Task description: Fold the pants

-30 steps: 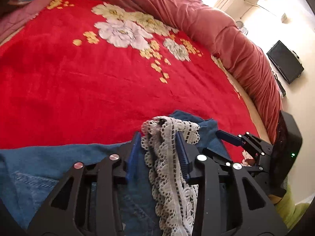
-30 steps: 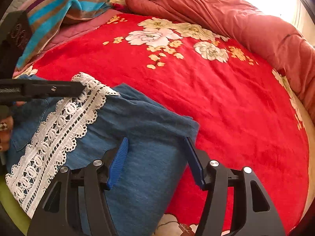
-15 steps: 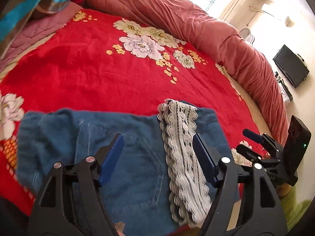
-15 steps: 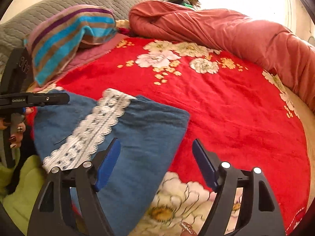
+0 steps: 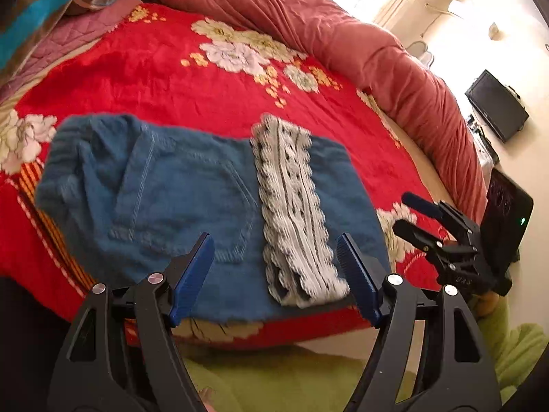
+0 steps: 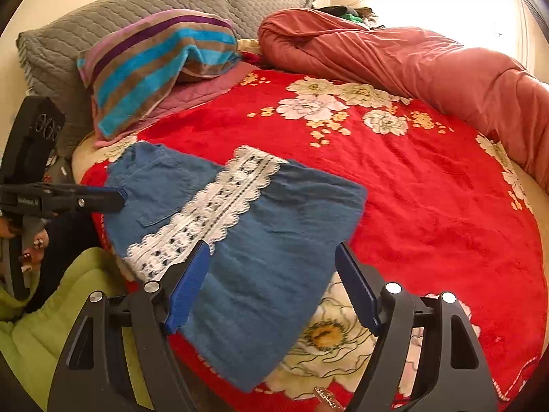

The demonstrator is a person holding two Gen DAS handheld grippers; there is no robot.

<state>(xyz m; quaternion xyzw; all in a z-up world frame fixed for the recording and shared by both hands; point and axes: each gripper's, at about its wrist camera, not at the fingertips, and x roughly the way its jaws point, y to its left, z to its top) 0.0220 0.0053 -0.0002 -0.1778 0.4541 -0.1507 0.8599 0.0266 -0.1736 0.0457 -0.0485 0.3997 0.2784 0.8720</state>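
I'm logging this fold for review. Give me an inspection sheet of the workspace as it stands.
Surface: red floral blanket on a bed.
Job's things: folded blue pants lying flat near the bed's edge, white lace strip across them.
Clutter: striped towel, grey pillow, rolled pink quilt.
Grippers: left gripper and right gripper open, holding nothing.
Cables: nothing seen.
Surroundings: dark screen, bright window.
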